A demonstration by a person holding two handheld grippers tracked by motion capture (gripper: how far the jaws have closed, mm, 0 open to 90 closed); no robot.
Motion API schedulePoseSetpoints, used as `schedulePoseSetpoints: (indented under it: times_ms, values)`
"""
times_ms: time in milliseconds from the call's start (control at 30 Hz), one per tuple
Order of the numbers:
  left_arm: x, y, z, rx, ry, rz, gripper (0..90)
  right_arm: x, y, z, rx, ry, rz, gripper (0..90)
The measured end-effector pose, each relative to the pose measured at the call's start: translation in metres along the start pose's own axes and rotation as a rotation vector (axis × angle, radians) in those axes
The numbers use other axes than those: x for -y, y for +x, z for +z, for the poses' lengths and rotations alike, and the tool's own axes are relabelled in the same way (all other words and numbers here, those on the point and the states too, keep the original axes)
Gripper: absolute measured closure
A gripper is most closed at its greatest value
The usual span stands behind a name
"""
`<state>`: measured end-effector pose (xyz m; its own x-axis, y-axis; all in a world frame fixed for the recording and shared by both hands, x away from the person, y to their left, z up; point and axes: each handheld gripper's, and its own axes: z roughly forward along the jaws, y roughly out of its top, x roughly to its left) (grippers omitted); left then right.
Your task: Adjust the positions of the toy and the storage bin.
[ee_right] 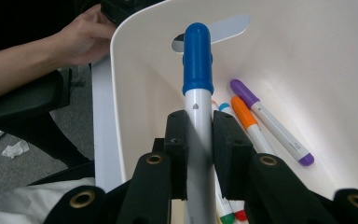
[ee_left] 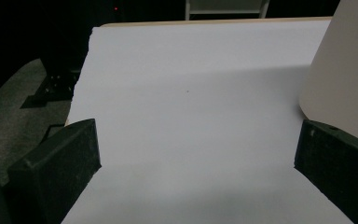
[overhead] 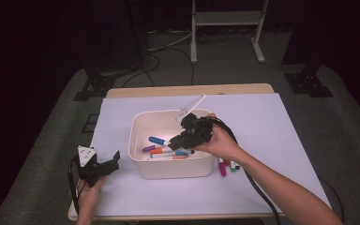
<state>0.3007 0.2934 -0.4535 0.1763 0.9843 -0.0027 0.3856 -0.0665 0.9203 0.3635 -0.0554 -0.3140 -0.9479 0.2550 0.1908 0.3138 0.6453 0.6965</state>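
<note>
Right fingers: my right gripper (ee_right: 199, 140) has its black fingers (ee_right: 176, 140) closed tight on the white barrel of a blue-capped marker pen (ee_right: 197, 74), the cap pointing away from me.
Where the pen is: inside the white plastic tub (overhead: 140, 126), held above the loose markers, close to the tub's curved wall and its oval handle slot (ee_right: 223, 30).
Below the pen: a purple-capped marker (ee_right: 270, 121) and an orange-capped marker (ee_right: 247, 123) lie on the tub floor.
Left fingers: my left gripper (overhead: 104, 165) has its fingers (ee_left: 56, 168) spread wide with nothing between them, resting low over the white paper sheet (ee_left: 191, 116).
Edges: the tub wall (ee_left: 345, 79) stands just beside my left gripper's right-hand finger; the desk's wooden edge (overhead: 187, 90) lies far ahead.
Open room: bare paper ahead of the left gripper; a few more markers (overhead: 227, 166) lie outside the tub near my right wrist.
</note>
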Motion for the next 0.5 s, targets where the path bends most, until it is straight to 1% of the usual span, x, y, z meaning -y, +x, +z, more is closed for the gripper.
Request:
schedulePoseSetpoints:
  times_ms: [100, 133, 167, 200, 267, 400, 500]
  values:
    - [0.0, 0.0, 0.0, 0.0, 0.0, -0.001, 0.0, -0.001, -0.001, 0.009, -0.015, 0.022, -0.013, 75.7]
    - [0.0, 0.0, 0.0, 0.0, 0.0, -0.001, 0.0, -0.002, -0.002, 0.012, -0.02, 0.045, -0.012, 75.6]
    - [0.0, 0.0, 0.0, 0.0, 0.001, 0.0, 0.0, -0.003, -0.001, 0.013, -0.018, 0.053, -0.021, 75.7]
    - [0.0, 0.0, 0.0, -0.001, 0.003, -0.001, 0.0, -0.005, 0.0, 0.012, -0.019, 0.049, -0.033, 75.6]
    - [0.0, 0.0, 0.0, -0.001, 0.003, -0.003, 0.0, -0.006, 0.0, 0.013, -0.022, 0.059, -0.034, 75.7]
    - [0.0, 0.0, 0.0, 0.0, -0.002, -0.002, 0.0, -0.01, 0.0, 0.02, -0.03, 0.072, -0.046, 75.6]
    - [0.0, 0.0, 0.0, 0.0, 0.001, -0.006, 0.0, -0.013, 0.002, 0.026, -0.032, 0.084, -0.064, 75.6]
